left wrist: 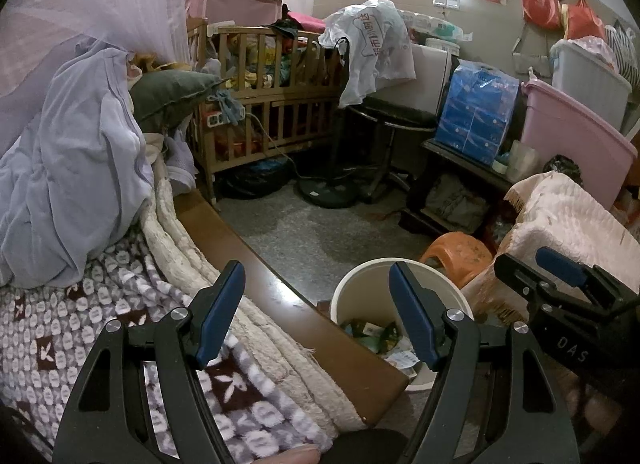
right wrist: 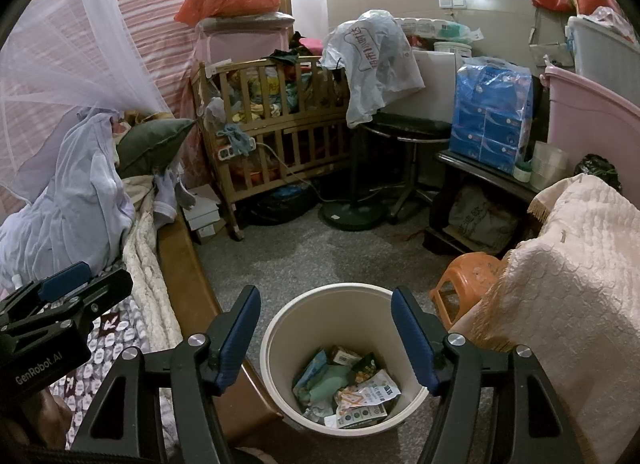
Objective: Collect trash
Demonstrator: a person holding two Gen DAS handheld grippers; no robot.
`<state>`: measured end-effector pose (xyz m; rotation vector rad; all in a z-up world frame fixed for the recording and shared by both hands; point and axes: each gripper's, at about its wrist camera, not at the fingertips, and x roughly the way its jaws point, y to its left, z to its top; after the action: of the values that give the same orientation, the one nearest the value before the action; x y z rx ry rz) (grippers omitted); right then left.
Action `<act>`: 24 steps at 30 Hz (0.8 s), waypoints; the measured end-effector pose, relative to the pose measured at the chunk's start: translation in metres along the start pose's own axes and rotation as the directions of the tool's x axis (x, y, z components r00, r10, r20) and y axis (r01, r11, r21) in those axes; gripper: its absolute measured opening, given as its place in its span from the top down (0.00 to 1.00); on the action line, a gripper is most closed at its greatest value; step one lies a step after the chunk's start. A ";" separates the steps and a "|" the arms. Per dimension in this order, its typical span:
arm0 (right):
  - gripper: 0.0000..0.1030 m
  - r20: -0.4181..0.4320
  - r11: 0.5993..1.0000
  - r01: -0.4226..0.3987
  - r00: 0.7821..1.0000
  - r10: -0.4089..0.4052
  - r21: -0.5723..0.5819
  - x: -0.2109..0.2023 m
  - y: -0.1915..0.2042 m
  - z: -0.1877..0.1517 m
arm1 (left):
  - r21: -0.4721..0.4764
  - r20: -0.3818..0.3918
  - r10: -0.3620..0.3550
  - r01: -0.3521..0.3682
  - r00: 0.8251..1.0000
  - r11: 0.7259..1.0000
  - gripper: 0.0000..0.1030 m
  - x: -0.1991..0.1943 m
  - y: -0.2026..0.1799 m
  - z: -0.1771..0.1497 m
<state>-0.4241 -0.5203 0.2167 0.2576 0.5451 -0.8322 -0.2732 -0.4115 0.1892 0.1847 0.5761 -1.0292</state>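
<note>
A cream round trash bin (right wrist: 280, 328) stands on the grey floor beside the bed's wooden edge; it also shows in the left wrist view (left wrist: 360, 284). Inside lie several wrappers and packets (right wrist: 352, 388). My right gripper (right wrist: 325, 328) is open and empty, held above the bin's opening. My left gripper (left wrist: 316, 308) is open and empty, above the bed edge just left of the bin. Each gripper shows at the side of the other's view.
The bed (left wrist: 280, 304) with a patterned blanket (left wrist: 100, 312) is at the left. An orange stool (right wrist: 468, 276) and a cloth-covered piece (right wrist: 568, 264) stand right of the bin. A wooden crib (right wrist: 280, 127), fan base (right wrist: 352, 215) and black stool (right wrist: 404, 131) are behind.
</note>
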 end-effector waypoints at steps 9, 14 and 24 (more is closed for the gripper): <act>0.35 -0.001 1.000 0.001 1.000 -0.001 0.000 0.000 0.001 -0.001 | -0.002 0.000 0.002 -0.002 1.000 1.000 0.29 0.000 -0.002 0.000; 0.35 0.000 1.000 0.002 1.000 -0.002 0.000 -0.001 0.001 -0.001 | 0.003 -0.005 -0.001 0.001 1.000 1.000 0.29 -0.001 0.003 -0.001; 0.34 -0.003 1.000 0.002 1.000 -0.002 0.003 -0.002 0.001 0.000 | 0.004 -0.005 -0.002 0.002 1.000 1.000 0.29 -0.001 0.006 -0.001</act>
<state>-0.4243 -0.5186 0.2176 0.2606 0.5468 -0.8346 -0.2688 -0.4072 0.1883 0.1899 0.5787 -1.0326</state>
